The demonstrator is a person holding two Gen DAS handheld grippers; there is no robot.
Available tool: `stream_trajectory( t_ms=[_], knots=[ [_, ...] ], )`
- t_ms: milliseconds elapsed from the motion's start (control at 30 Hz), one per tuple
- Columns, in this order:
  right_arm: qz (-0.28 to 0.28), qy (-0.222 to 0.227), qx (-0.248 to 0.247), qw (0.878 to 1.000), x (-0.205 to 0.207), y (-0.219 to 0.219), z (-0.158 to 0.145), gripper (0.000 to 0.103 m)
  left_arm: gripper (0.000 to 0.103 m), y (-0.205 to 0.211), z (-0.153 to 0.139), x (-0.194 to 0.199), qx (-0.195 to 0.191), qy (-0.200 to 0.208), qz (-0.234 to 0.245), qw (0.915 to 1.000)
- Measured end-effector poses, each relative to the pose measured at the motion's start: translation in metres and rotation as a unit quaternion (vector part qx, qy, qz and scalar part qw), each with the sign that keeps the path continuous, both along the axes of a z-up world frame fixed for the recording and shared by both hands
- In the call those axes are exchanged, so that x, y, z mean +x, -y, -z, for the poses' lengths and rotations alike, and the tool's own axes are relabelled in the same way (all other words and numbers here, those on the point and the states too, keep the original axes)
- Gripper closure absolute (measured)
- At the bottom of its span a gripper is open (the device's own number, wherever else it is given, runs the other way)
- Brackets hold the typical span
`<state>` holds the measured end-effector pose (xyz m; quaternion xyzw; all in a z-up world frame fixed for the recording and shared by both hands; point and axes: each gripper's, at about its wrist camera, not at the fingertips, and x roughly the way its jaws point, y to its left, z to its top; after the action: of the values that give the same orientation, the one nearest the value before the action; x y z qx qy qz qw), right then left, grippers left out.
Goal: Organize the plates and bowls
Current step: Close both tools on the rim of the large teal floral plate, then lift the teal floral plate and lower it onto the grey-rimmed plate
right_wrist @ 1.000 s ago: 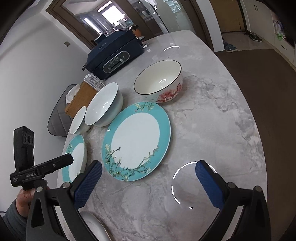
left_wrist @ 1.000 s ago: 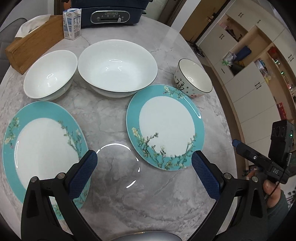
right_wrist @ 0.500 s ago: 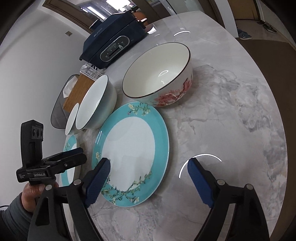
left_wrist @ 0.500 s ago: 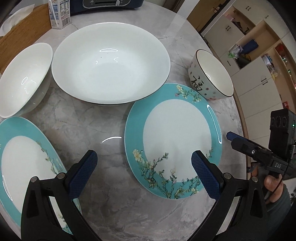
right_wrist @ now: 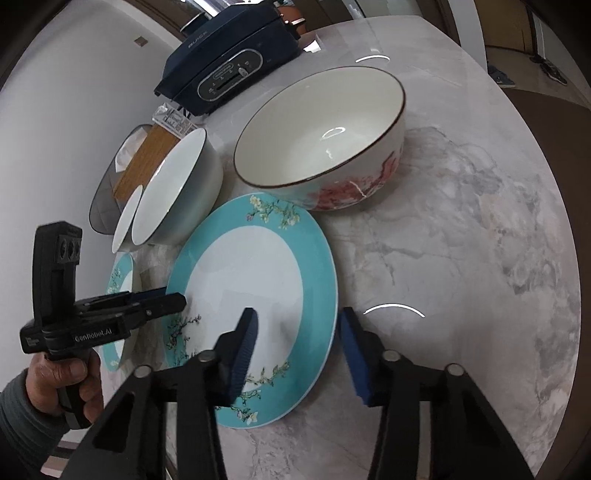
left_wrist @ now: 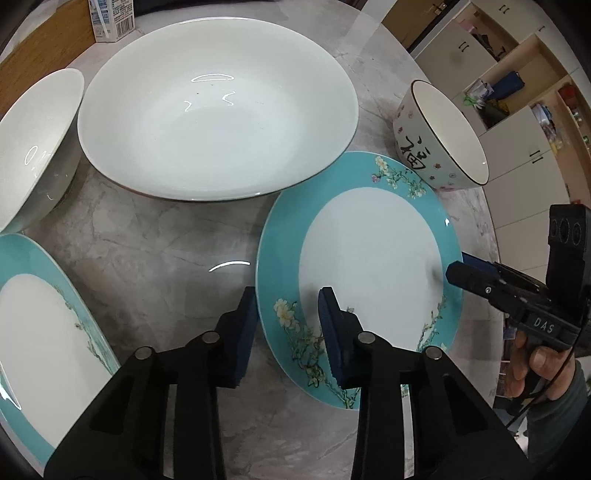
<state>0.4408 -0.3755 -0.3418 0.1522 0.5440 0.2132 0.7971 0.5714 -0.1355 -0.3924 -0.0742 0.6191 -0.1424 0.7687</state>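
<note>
A teal-rimmed floral plate (left_wrist: pixel 369 254) lies on the marble table; it also shows in the right wrist view (right_wrist: pixel 251 295). My left gripper (left_wrist: pixel 288 325) straddles its left rim with the jaws narrowed but apart. My right gripper (right_wrist: pixel 297 343) straddles its right rim the same way, one finger over the plate and one outside. A second teal plate (left_wrist: pixel 37 332) lies at the left. A large white bowl (left_wrist: pixel 218 122), a smaller white bowl (left_wrist: pixel 33 147) and a flower-patterned bowl (right_wrist: pixel 325 136) stand behind.
A small milk carton (left_wrist: pixel 110 18) and a wooden box (left_wrist: pixel 44 48) stand at the back left. A dark blue appliance (right_wrist: pixel 229 62) sits at the table's far edge. The round table's edge (right_wrist: pixel 554 258) curves close on the right.
Both grippers moved forward and down onto the right-hand teal plate from opposite sides. Both sets of jaws narrowed from wide open to straddling its rim.
</note>
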Motion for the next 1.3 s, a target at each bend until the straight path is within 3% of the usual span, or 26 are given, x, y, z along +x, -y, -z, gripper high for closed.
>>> stream_trajectory(
  t_ms=[67, 133, 167, 200, 333, 733, 1300],
  knots=[
    [-0.009, 0.002, -0.019, 1.000, 0.000, -0.004, -0.002, 0.060, 0.083, -0.001, 0.000, 0.002, 0.009, 0.000, -0.004, 1.0000],
    [-0.009, 0.001, -0.033, 0.999, 0.000, -0.003, -0.001, 0.071, 0.083, -0.004, 0.001, 0.003, 0.007, 0.001, -0.006, 1.0000],
    [-0.002, -0.003, -0.039, 0.999, 0.002, 0.000, -0.001, 0.084, 0.083, -0.005, 0.001, 0.003, 0.009, 0.002, -0.008, 0.9999],
    [0.006, -0.008, -0.039, 0.999, 0.002, 0.005, 0.001, 0.087, 0.083, -0.005, 0.001, 0.004, 0.010, 0.000, -0.010, 0.9999],
    [0.013, -0.012, -0.038, 0.999, 0.000, 0.007, 0.000, 0.087, 0.084, -0.005, 0.000, 0.007, 0.013, -0.011, -0.023, 0.9996],
    [0.049, -0.034, 0.015, 0.998, -0.005, 0.029, 0.006, 0.090, 0.092, -0.028, 0.003, -0.006, -0.066, -0.038, -0.026, 0.9968],
    [0.060, -0.045, 0.029, 0.997, -0.028, 0.025, -0.005, 0.090, 0.094, -0.041, -0.019, -0.035, -0.073, -0.032, -0.022, 0.9966]
  ],
)
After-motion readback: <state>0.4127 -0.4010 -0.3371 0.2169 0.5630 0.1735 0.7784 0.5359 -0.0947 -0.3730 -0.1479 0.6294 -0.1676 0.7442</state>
